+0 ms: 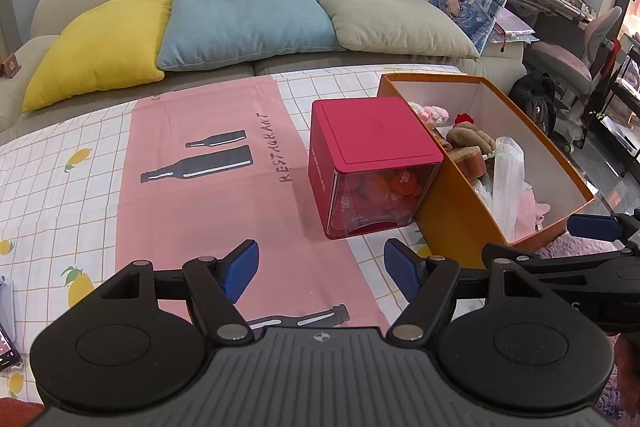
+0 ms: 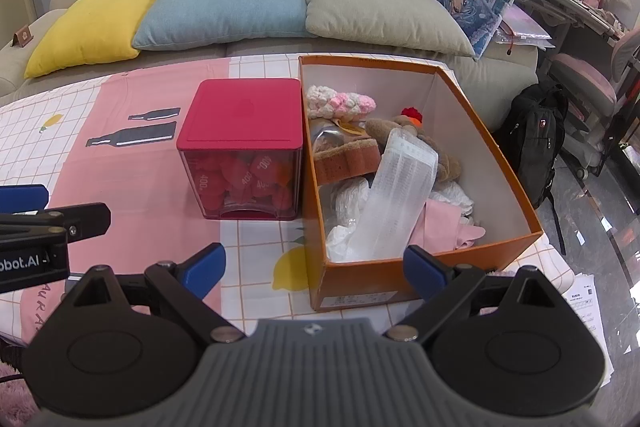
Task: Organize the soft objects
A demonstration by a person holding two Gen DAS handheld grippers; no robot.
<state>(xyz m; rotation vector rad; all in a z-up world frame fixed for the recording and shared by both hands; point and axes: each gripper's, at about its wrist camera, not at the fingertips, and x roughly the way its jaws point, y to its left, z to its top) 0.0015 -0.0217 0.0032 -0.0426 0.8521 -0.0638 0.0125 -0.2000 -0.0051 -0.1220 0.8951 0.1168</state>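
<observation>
An orange cardboard box (image 2: 492, 147) (image 1: 452, 211) stands on the table, filled with soft things: a pink-and-white knitted piece (image 2: 340, 103), a brown plush toy (image 2: 404, 127) (image 1: 468, 139), a brown sponge-like pad (image 2: 348, 159), a clear bubble-wrap bag (image 2: 396, 195) and pink cloth (image 2: 444, 223). To its left stands a red-lidded clear box (image 2: 244, 119) (image 1: 372, 131) of red hearts. My right gripper (image 2: 316, 265) is open, empty, just in front of the orange box. Over the pink tablecloth, in front of the red box, my left gripper (image 1: 322, 269) also hangs open and empty.
A checked lemon-print tablecloth (image 1: 48, 195) with a pink panel (image 1: 200, 211) covers the table. Behind it a sofa carries yellow (image 1: 100, 47), blue (image 1: 244, 19) and beige (image 1: 392, 15) cushions. A black backpack (image 2: 536, 139) and a pink chair (image 2: 592, 83) stand at the right.
</observation>
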